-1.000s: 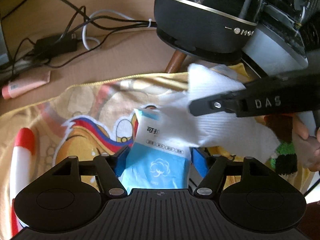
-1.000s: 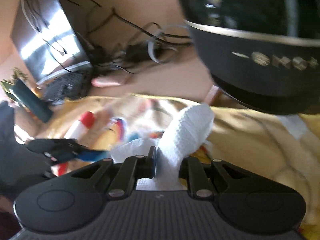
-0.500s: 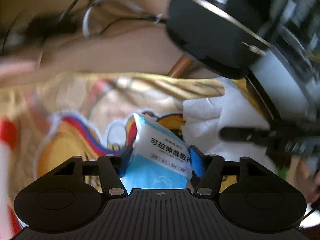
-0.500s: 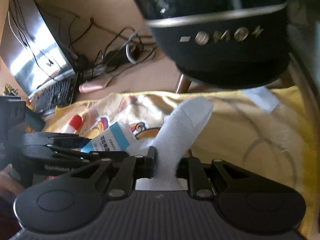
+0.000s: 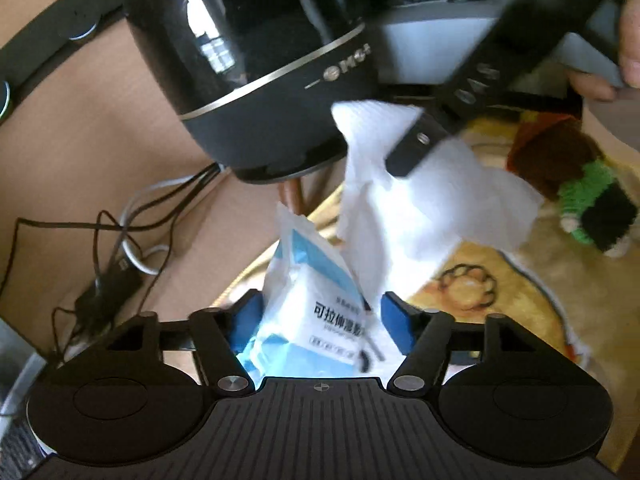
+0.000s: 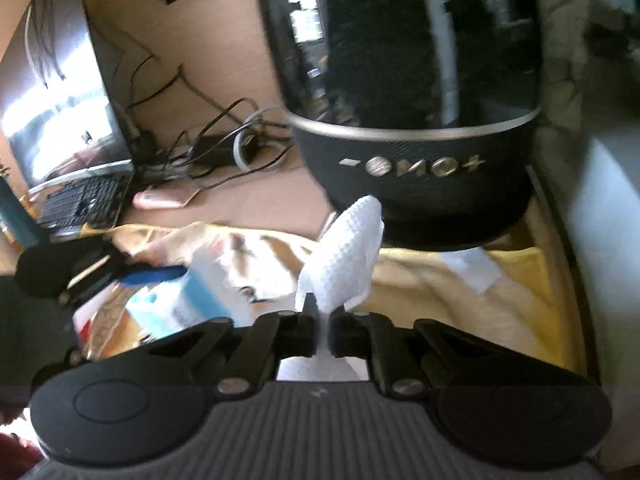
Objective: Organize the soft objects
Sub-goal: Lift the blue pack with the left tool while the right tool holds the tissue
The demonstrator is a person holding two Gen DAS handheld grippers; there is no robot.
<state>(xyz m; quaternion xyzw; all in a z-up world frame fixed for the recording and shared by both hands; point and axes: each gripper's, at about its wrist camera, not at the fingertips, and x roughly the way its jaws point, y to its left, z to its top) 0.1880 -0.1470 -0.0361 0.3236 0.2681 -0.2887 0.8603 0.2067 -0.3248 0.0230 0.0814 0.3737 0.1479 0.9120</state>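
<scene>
A blue-and-white wipes packet (image 5: 312, 300) sits between the blue pads of my left gripper (image 5: 320, 320), which is shut on it and holds it lifted and tilted. My right gripper (image 6: 322, 324) is shut on a white tissue sheet (image 6: 348, 252) that stands up in front of it. In the left wrist view the same tissue (image 5: 424, 204) hangs from the right gripper's black finger (image 5: 420, 144) above the packet. In the right wrist view the packet (image 6: 192, 296) shows blurred at the left. A yellow cartoon towel (image 5: 500, 300) lies underneath.
A big black rounded appliance (image 5: 260, 80) stands close behind on the wooden desk (image 5: 80, 152). Tangled cables (image 5: 120, 248) lie at the left. A knitted green-brown-black toy (image 5: 572, 192) rests on the towel at right. A keyboard (image 6: 80, 200) and monitor (image 6: 52, 92) stand far left.
Both grippers have risen and tilted, so the black appliance looms larger. The tissue has been drawn up out of the packet. The left gripper has swung the packet leftward off the towel's middle.
</scene>
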